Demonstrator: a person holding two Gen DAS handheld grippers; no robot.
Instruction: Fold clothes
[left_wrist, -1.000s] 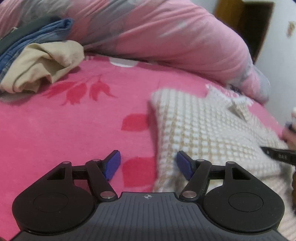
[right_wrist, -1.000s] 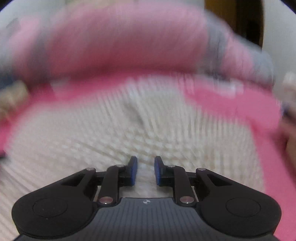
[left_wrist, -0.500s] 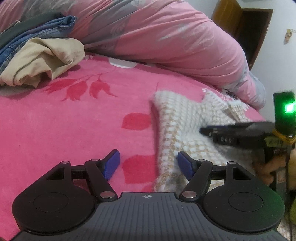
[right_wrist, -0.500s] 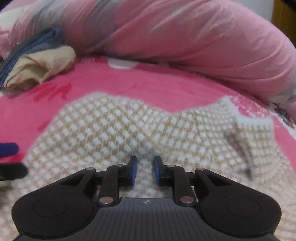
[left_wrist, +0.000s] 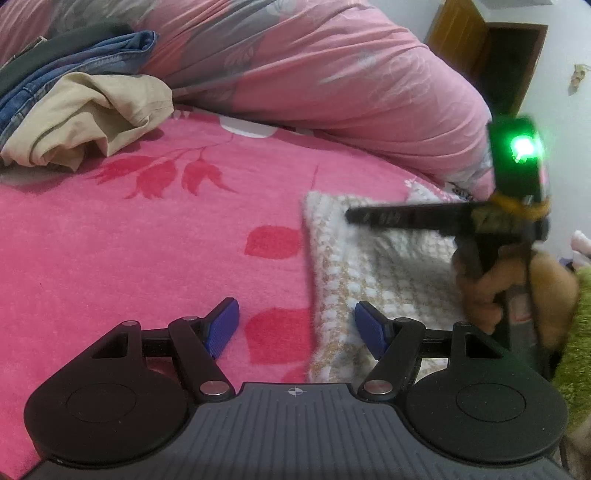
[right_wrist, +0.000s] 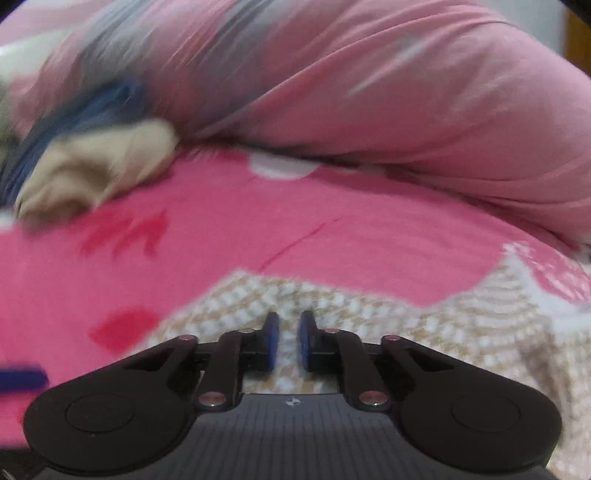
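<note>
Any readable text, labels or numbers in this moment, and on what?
Pale characters on the black bar of the right claw, seen from the left wrist: blurred, unreadable.
Small cross-hair emblem on the left claw body: a mark, no letters.
Knitted sweater, bedsheet: no text.

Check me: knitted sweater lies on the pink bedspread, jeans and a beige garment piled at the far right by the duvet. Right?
One thing is off: the pile sits at the far left, not the right. The left wrist view shows the jeans and beige garment at upper left by the duvet. The sweater does lie on the bedspread.
</note>
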